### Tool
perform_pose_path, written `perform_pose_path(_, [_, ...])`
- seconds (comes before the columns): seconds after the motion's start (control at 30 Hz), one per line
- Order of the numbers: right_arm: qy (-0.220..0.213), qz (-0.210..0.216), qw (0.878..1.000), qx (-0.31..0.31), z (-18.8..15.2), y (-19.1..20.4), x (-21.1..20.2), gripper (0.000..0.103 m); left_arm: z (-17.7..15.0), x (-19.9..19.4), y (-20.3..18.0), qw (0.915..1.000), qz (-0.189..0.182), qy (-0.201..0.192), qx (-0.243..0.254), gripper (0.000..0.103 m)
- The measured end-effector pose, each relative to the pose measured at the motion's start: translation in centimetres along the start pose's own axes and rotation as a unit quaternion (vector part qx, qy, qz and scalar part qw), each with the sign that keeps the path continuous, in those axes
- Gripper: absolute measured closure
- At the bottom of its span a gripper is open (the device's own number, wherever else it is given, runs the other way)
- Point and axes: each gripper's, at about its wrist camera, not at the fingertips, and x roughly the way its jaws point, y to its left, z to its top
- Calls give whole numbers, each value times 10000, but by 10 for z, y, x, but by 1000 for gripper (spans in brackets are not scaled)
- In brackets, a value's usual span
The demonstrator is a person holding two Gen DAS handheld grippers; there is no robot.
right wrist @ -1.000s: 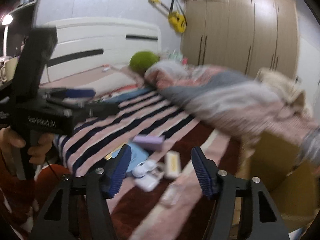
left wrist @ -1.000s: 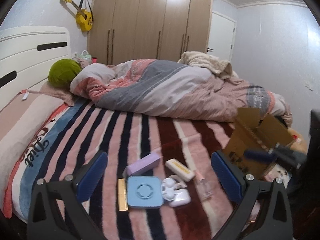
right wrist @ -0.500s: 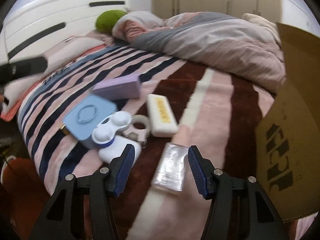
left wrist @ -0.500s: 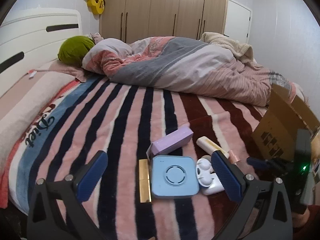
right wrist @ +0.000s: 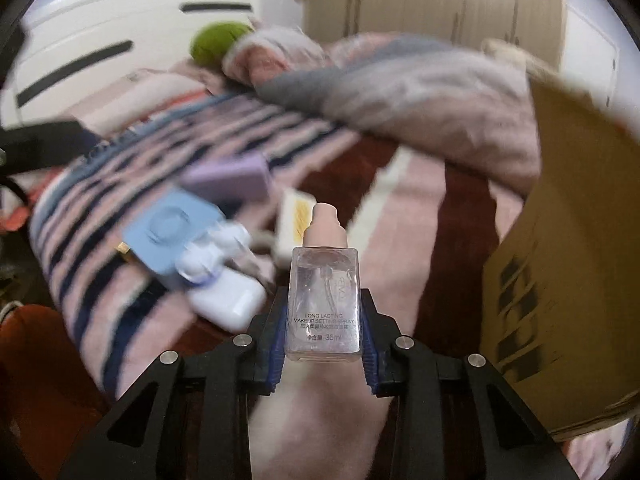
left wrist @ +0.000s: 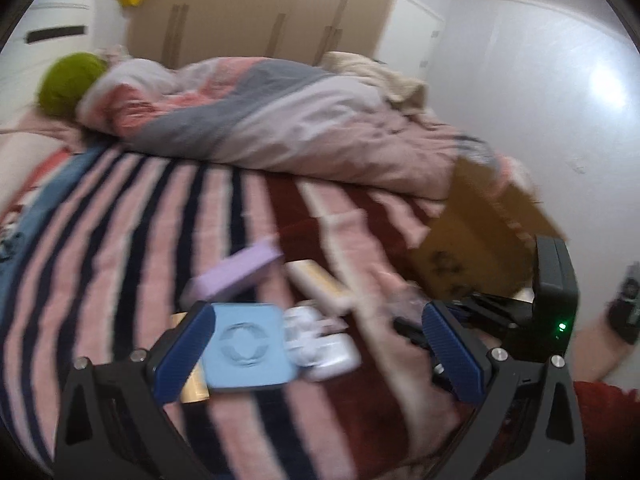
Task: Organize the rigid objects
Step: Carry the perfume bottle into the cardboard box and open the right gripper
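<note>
My right gripper is shut on a clear makeup setting spray bottle with a pink cap, held just above the striped blanket. Behind it lie a white case, a blue square box, a purple box and a white-and-yellow bar. My left gripper is open and empty over the same group: the blue square box, the white case, the purple box and a gold bar. The right gripper body shows at the right in the left wrist view.
An open cardboard box stands on the bed at the right; it also shows in the left wrist view. A bunched pink and grey duvet and a green pillow lie at the far side. The wardrobe stands behind.
My right gripper has closed on the spray bottle and lifted it off the blanket. My left gripper has shifted a little to the right and stays open.
</note>
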Motion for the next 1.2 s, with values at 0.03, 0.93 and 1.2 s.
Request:
perform_pose_path(0.03, [-125, 153, 9998, -58, 6, 3, -9, 76, 5, 1, -7, 9997, -244, 11, 12, 1])
perform_pose_path(0.93, [-513, 329, 9936, 950, 39, -157, -118, 76, 110, 119, -217, 9694, -1960, 920, 1158, 60])
perform_pose_path(1.2, [-75, 118, 9943, 1056, 37, -178, -107, 32, 107, 125, -215, 9778, -1461, 813, 1263, 25])
